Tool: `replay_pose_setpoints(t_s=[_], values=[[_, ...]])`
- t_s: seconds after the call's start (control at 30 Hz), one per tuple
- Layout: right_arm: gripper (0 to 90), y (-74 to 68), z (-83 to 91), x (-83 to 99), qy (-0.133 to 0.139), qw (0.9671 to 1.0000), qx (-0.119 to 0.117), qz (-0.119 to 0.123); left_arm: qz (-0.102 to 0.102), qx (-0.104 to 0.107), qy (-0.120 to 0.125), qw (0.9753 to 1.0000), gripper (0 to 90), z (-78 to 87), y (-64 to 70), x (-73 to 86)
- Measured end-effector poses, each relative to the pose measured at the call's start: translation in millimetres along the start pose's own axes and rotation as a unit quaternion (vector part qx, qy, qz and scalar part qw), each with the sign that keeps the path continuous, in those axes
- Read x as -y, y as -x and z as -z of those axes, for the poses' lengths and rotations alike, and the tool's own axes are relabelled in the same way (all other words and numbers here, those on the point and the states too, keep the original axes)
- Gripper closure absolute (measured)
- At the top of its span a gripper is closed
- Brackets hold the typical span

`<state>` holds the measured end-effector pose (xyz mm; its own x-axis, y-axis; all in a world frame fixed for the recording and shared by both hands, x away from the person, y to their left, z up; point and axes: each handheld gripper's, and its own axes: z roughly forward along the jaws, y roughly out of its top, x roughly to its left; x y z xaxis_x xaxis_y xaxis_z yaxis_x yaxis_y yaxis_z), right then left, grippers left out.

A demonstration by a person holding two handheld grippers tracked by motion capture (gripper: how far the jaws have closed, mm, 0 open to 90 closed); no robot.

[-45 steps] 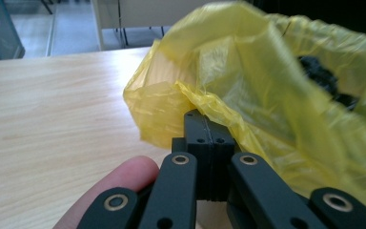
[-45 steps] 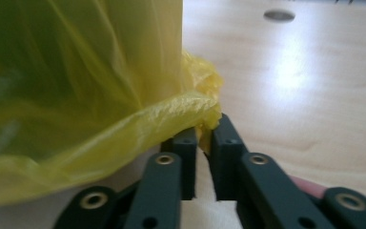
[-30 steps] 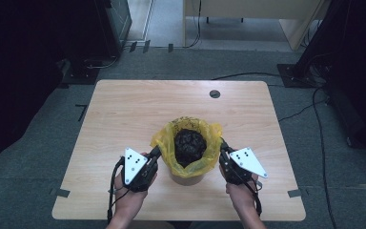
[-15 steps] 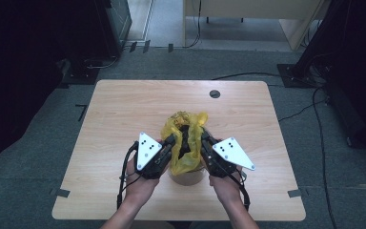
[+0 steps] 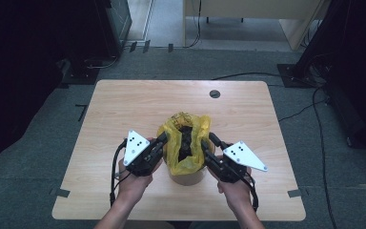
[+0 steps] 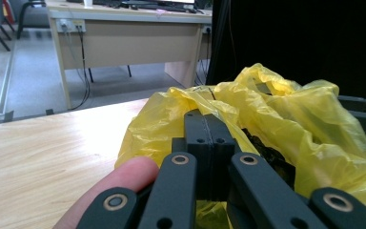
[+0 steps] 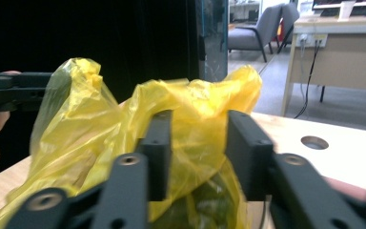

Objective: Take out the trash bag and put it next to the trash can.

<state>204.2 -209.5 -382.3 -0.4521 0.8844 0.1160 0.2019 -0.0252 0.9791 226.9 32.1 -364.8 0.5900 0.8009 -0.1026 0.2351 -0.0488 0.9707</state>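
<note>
Your left gripper [image 5: 163, 141] is clamped on the bag [image 5: 185, 143] at frame centre; your right gripper [image 5: 208, 143] now gapes around its edge. The mouth has been gathered inward, so tying looks next.

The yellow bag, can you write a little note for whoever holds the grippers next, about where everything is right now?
Left gripper: jaws closed together at the yellow bag, at its left edge; whether plastic is pinched between them cannot be told.
Right gripper: jaws apart, with a bunch of bag plastic between them, not clamped yet.
The bag lines a round brown container near the table's front middle and has dark stuff inside.
Done: the bag's rim is lifted off the container and gathered upward.
Left, probably: close the right jaws, bring both sides together, then tie or lift the bag out.
</note>
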Motion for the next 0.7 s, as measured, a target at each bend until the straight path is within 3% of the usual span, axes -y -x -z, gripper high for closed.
replay_pose_setpoints(t_s=[0.27,0.47,0.57,0.7], values=[[43.9,-4.3,17.0,-5.7,0.0,0.9992,-0.024,-0.031,0.005,0.014,0.001,0.9999,90.0,-2.5,4.8,-0.2],[34.5,-14.8,16.6,-3.4,-0.022,0.996,-0.07,-0.051,0.008,0.012,0.002,0.9999,90.0,-2.6,2.7,-1.7],[27.7,-24.8,11.0,-1.0,-0.04,0.9946,-0.083,-0.047,0.008,0.013,0.002,0.9999,90.0,-2.3,2.6,-2.3],[17.8,-40.7,2.1,0.1,-0.064,0.9949,-0.075,-0.024,0.008,0.012,0.004,0.9999,90.0,-0.7,1.7,-4.6]])
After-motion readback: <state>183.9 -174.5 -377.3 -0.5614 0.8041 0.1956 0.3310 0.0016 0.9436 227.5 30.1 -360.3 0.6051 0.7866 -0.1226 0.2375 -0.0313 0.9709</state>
